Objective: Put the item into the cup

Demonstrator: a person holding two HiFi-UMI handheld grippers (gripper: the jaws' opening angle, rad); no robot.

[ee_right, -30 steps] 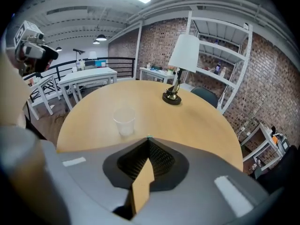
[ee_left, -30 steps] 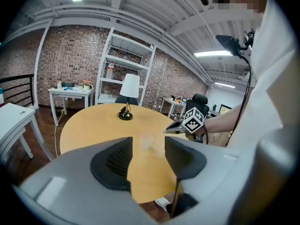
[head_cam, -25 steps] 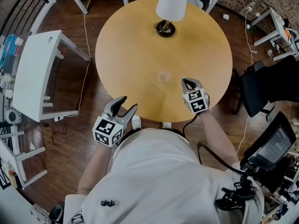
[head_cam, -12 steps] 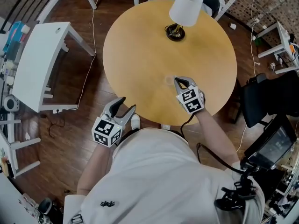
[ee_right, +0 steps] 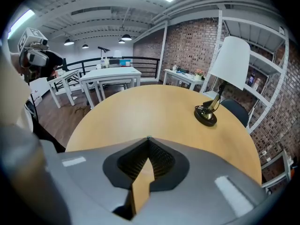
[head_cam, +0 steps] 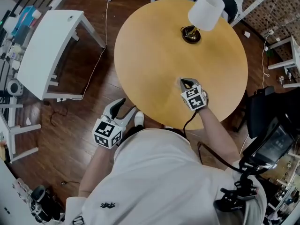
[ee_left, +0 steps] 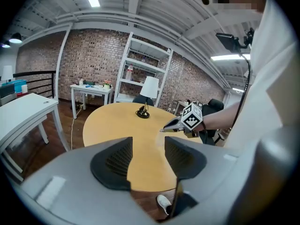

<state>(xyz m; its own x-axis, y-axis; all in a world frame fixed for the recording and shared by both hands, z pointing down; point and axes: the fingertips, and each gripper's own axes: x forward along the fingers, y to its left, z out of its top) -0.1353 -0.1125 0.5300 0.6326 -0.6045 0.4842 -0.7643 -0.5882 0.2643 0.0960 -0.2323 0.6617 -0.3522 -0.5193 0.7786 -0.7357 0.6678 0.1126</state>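
One round wooden surface (head_cam: 154, 41) carries all that shows here, and the only thing clearly standing on it is a lamp (head_cam: 206, 11) with a white shade and a dark round base, at the far side. No cup or item can be made out on the wood in any view; if they are there, they are too faint to tell.

The right gripper (ee_right: 148, 138) is over the near middle of the surface, well apart from the lamp, and points toward it. Its jaws are pressed together at the tips. Whether a tiny speck at the tips is something pinched cannot be told.

The left gripper (ee_left: 148, 142) is held off the surface's near left edge, above the dark wooden floor (head_cam: 93, 93). Its jaws stand apart with nothing between them; through the gap show the wood and, below, a white shoe (head_cam: 139, 118).

A white table (head_cam: 51, 46) stands to the left, apart from the round surface, with a thin cable (head_cam: 96, 64) trailing on the floor between them. A black chair (head_cam: 274, 109) stands to the right. Nothing lies between the right gripper and the lamp.
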